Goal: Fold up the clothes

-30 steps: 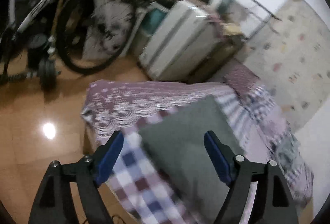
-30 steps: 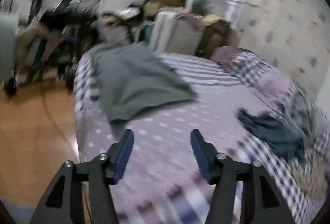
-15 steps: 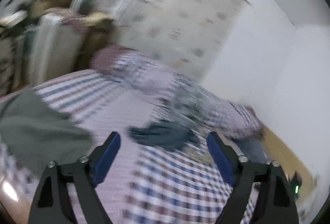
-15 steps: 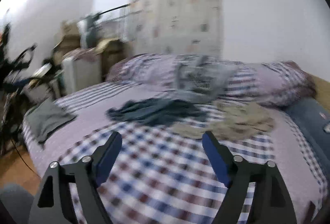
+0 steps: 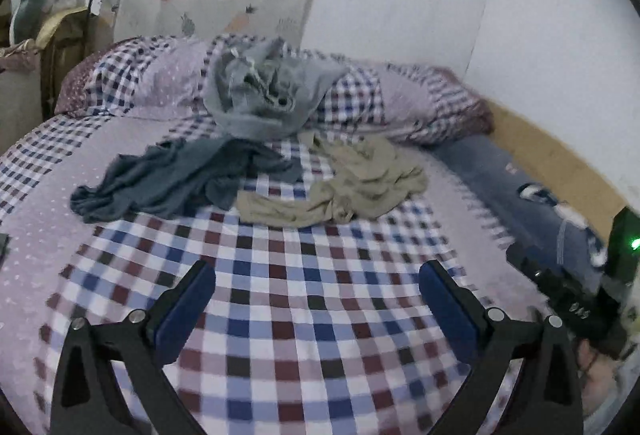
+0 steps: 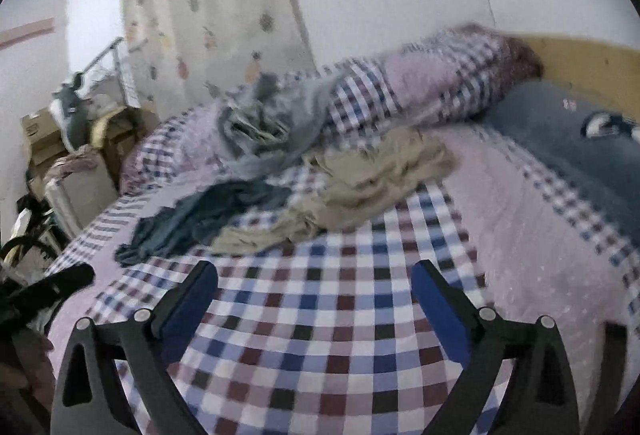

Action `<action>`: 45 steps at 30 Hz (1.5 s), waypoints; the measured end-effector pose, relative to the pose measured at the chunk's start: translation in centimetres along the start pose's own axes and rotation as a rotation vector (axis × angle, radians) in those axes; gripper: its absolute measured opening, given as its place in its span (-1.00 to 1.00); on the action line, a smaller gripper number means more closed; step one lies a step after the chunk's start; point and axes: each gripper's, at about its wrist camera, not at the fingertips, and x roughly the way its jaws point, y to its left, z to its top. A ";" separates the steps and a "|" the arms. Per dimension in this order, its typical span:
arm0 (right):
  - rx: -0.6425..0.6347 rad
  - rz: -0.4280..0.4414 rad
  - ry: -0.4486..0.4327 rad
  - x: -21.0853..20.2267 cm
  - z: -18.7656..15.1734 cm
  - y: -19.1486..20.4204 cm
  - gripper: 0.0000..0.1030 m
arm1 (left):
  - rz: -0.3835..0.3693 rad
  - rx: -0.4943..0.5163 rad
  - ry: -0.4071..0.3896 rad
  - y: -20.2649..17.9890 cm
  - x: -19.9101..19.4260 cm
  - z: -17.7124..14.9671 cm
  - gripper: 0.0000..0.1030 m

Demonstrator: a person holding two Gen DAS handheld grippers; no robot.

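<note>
Both hand-held grippers, left (image 5: 316,299) and right (image 6: 316,295), gape empty; beside the pillows (image 5: 168,75), three garments (image 5: 360,183) lie crumpled, unfolded.

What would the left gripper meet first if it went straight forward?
Probably the checked bedcover, since the open left gripper points slightly down at it; beyond lies the crumpled beige garment. Depth is unclear.

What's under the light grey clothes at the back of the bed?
The grey clothes lie on the checked pillows, with one edge over the dark blue shirt. Anything beneath the heap is hidden.
</note>
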 end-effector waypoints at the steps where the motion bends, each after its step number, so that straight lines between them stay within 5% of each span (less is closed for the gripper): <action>1: 0.015 -0.009 0.020 1.4 -0.3 -0.4 0.94 | 0.034 0.022 0.018 -0.3 1.9 -0.2 0.99; 9: 0.121 -0.065 0.266 11.9 -4.8 -2.6 0.94 | 0.135 0.063 0.083 0.3 12.1 -2.7 0.99; 17: 0.019 -0.129 0.395 16.9 -6.9 -1.9 0.94 | 0.210 0.045 0.253 1.3 17.5 -5.6 0.99; 26: -0.082 -0.215 0.400 17.5 -7.9 -0.5 0.96 | 0.240 0.066 0.270 1.0 18.1 -6.4 1.00; 45: -0.081 -0.215 0.397 17.6 -7.8 -0.6 0.97 | 0.254 0.074 0.276 1.1 18.9 -6.4 1.00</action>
